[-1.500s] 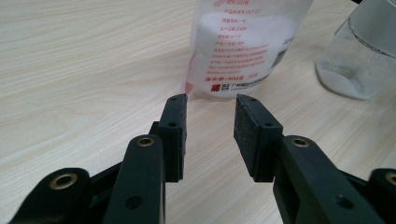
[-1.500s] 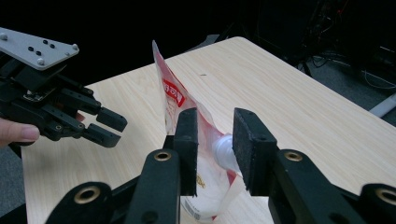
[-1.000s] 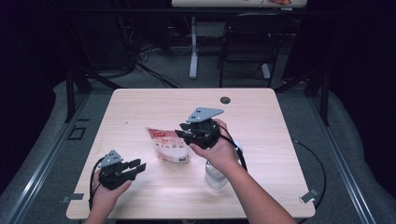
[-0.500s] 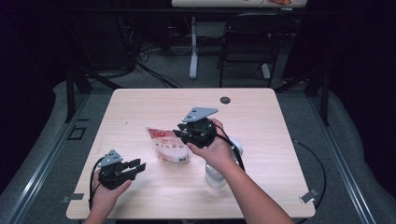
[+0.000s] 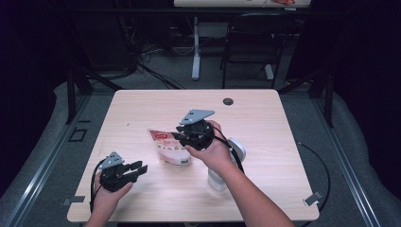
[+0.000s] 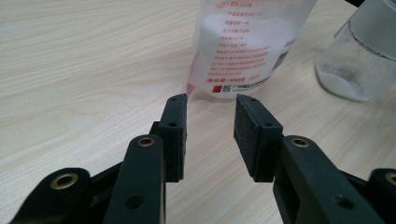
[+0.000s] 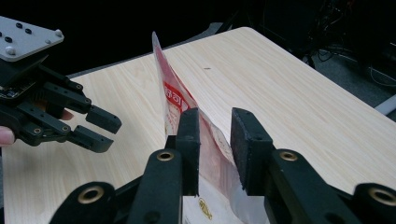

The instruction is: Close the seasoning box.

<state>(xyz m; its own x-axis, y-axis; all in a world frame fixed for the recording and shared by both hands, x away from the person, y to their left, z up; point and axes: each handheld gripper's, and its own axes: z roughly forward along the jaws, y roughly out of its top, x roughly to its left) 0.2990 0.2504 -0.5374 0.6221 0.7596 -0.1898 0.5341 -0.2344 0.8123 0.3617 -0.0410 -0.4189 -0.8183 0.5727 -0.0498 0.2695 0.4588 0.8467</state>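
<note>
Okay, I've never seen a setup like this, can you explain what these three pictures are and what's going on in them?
A person sits at a wooden table, holding a hand-operated two-jaw tool in each hand. One picture looks down from above; the other two come from cameras riding on each tool. The left gripper hangs open near the table edge, holding nothing. The right gripper has its jaws on either side of the top edge of a red and white pouch, with a gap visible, so not yet clamped. A clear jar with white powder stands beside the pouch.
</note>
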